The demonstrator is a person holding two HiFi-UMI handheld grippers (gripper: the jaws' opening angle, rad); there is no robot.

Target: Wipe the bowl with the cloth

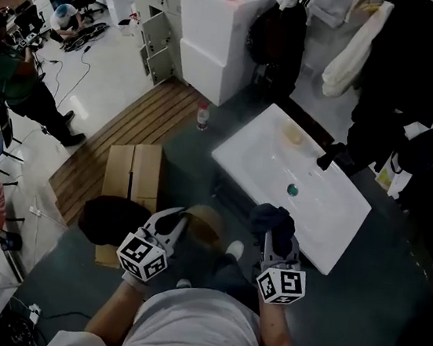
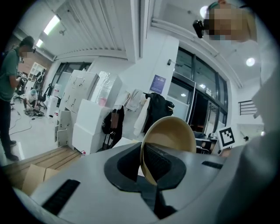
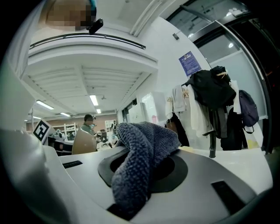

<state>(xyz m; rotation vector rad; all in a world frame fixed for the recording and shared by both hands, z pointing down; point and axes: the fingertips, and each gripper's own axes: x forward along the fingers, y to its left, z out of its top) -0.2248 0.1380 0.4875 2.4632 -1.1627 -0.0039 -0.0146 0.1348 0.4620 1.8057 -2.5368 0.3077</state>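
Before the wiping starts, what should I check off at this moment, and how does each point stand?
1. Bowl clamped by left gripper: ok, jaws shut on its rim.
2. Cloth in right gripper: ok, bunched between the jaws.
3. Cloth touching bowl: not ok, they are apart in the head view.
4. Bowl's inside turned toward cloth: cannot tell.

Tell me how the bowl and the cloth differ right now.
The bowl is tan, smooth, rigid; the cloth is dark grey-blue, nubby, limp. The bowl stands on edge, pinched at its rim by the left gripper; the cloth droops bunched from the right gripper. Both are gripped, apart.
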